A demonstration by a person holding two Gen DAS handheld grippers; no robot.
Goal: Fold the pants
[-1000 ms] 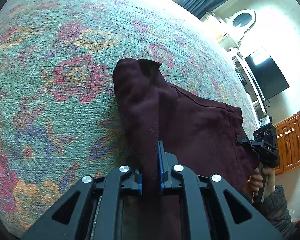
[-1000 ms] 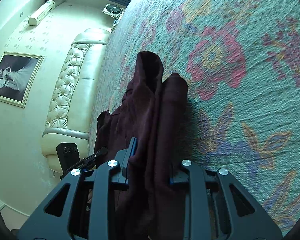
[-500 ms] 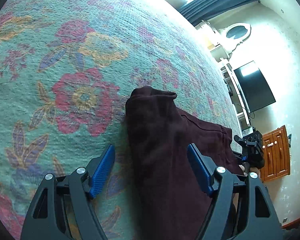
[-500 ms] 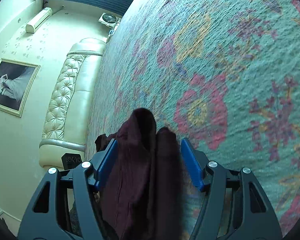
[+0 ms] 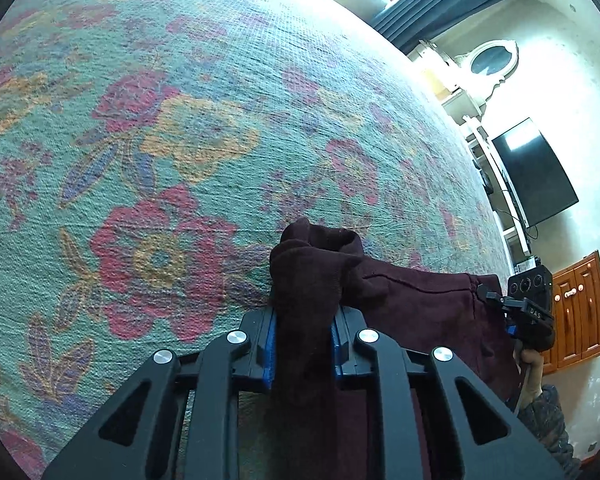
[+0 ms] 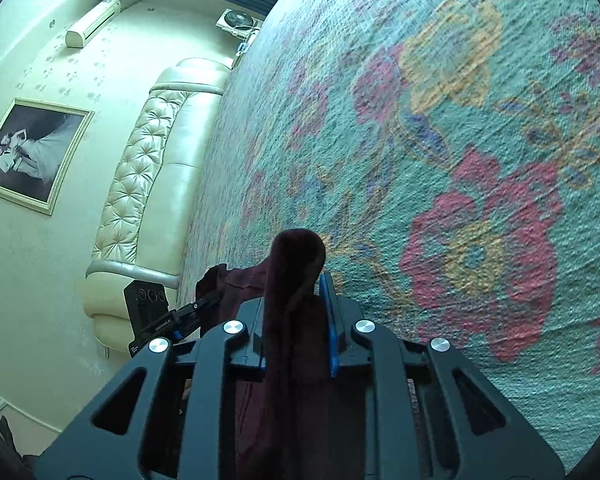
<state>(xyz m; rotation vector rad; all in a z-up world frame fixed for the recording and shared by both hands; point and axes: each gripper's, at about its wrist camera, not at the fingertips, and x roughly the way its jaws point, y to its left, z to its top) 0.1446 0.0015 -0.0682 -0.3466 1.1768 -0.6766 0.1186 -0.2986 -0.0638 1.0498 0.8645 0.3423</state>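
1. Pants: the dark maroon fabric pants point(image 5: 416, 304) lie on a green woven bedspread with red, orange and blue flowers point(image 5: 180, 128), bunched at the near edge of both wrist views.
2. In the left wrist view, the left gripper point(image 5: 303, 330) has a thick fold of the pants between its blue pads; the jaws are closing and the pads already press on the cloth from both sides. The fold rises past the fingertips towards 12 o'clock and ends in a rumpled hump.
3. The rest of the pants spreads flat towards 3 o'clock, where the other black gripper body sits at their far edge, held by a hand point(image 5: 532, 376) with a dark patterned sleeve.
4. In the right wrist view, the right gripper point(image 6: 298, 320) is likewise closing on a tall ridge of the pants point(image 6: 296, 280), its pads squeezing the cloth.
5. At 9 o'clock there, the left gripper's black body meets the pants' other end.
6. A cream tufted headboard point(image 6: 140, 184) stands at 10 o'clock, with a framed picture point(image 6: 32, 156) on the wall beside it.
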